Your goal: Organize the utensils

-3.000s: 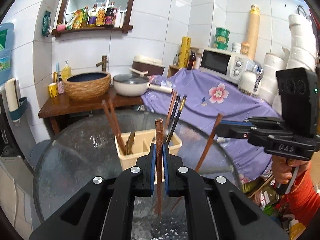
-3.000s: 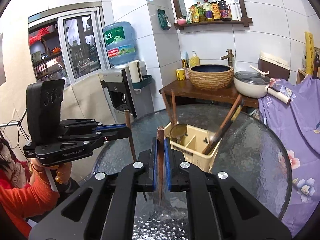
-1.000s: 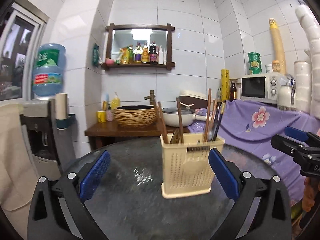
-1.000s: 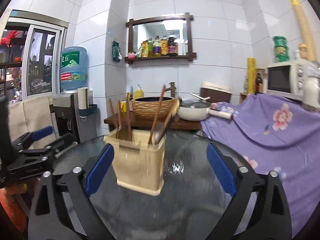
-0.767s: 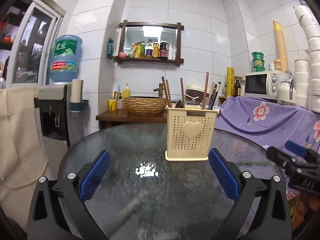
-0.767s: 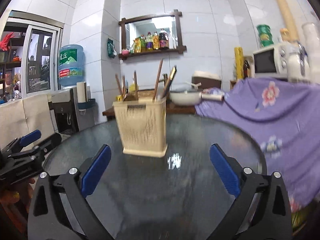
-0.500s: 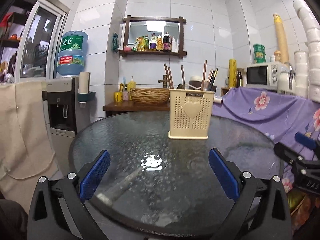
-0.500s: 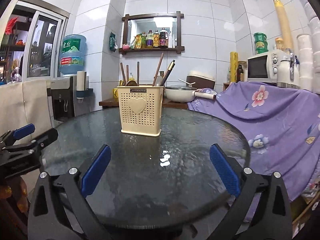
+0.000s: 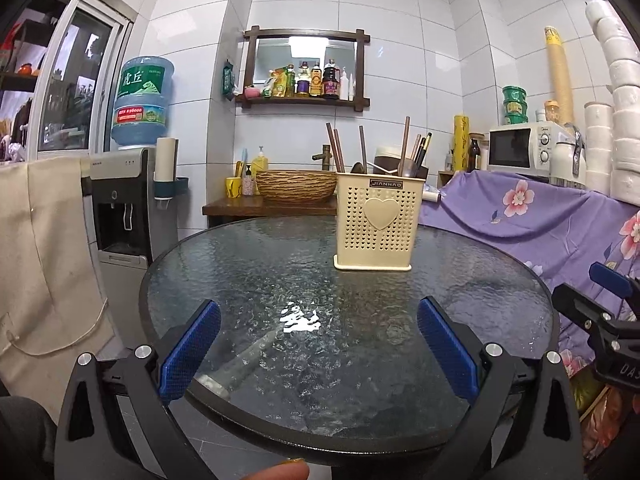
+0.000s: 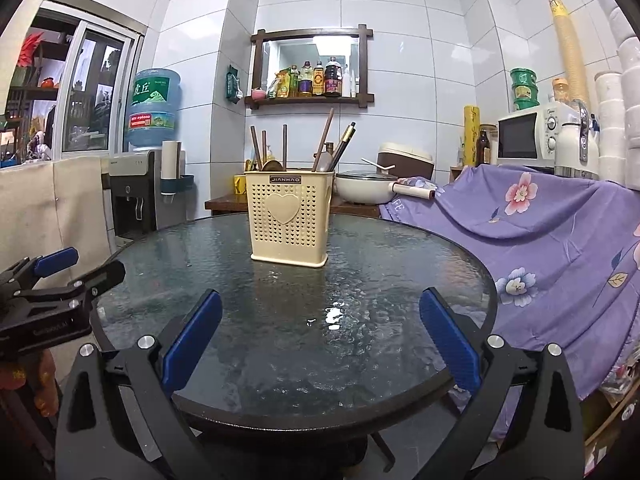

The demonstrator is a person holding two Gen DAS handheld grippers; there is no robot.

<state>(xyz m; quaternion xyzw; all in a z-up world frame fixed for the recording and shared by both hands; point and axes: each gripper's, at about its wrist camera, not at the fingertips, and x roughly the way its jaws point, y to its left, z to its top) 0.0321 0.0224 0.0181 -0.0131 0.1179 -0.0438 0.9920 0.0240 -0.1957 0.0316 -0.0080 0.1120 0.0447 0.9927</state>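
Cropping at the frame bottom hides my grips; a fingertip (image 9: 280,472) pokes in. Left gripper (image 9: 318,354) and right gripper (image 10: 320,346) both spread wide, empty, touching nothing, at the glass table (image 10: 400,280) edge. Utensil holder (image 9: 378,226) upright mid-table, chopsticks (image 9: 405,146) inside; compartments hidden.

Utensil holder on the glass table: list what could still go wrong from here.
1. The utensil holder is tall and narrow, and its chopsticks lean outward above the rim; a knock could tip it.
2. It stands on a glass table, so a toppled load might scatter or roll off the edge.
3. The left gripper and right gripper are open and empty, unable to steady anything quickly.
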